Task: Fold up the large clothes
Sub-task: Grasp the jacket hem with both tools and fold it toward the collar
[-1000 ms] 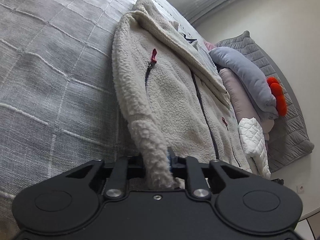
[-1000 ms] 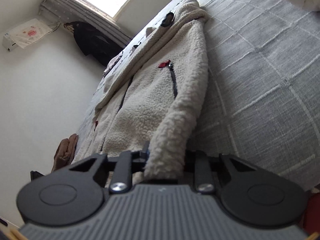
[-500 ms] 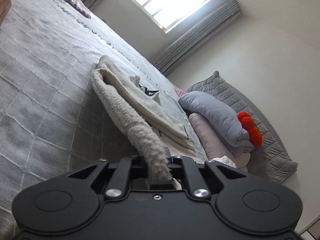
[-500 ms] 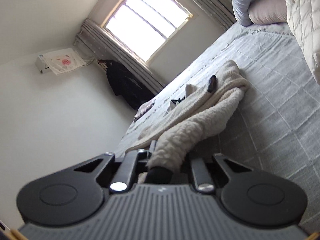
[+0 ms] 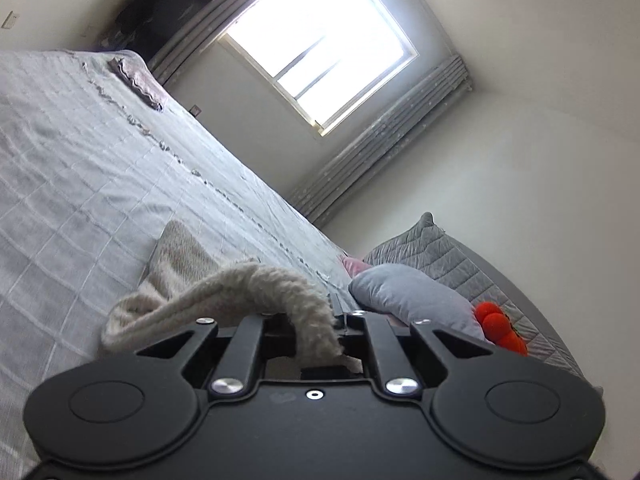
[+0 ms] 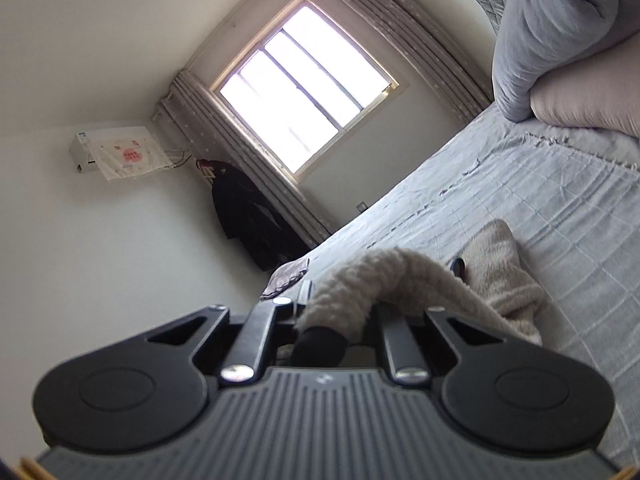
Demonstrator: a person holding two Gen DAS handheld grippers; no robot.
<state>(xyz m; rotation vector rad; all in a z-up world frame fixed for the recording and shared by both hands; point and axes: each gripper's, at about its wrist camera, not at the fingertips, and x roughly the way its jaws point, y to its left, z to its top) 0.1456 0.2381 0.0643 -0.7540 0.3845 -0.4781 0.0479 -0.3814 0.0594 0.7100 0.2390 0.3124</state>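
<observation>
A cream fleece jacket (image 5: pixel 180 264) lies on the grey checked bedspread (image 5: pixel 72 184), its lower part lifted off the bed. My left gripper (image 5: pixel 320 316) is shut on one fleece sleeve (image 5: pixel 256 284), which arches up from the jacket into the jaws. In the right wrist view the same jacket (image 6: pixel 500 268) trails down to the bed. My right gripper (image 6: pixel 340 308) is shut on the other sleeve (image 6: pixel 400 276), whose dark cuff hangs between the fingers. Both grippers point nearly level toward the window wall.
Grey and pink pillows (image 5: pixel 408 292) with a red pom-pom item (image 5: pixel 500 328) are stacked at the headboard (image 5: pixel 472 264). A folded cloth (image 5: pixel 136 80) lies at the bed's far edge. Dark clothes (image 6: pixel 244 216) hang beside the window (image 6: pixel 304 92), under a wall air conditioner (image 6: pixel 116 152).
Both grippers have risen and tilted up from looking down at the flat jacket to near level. The sleeves have been pulled up with them, bunching the jacket on the bed.
</observation>
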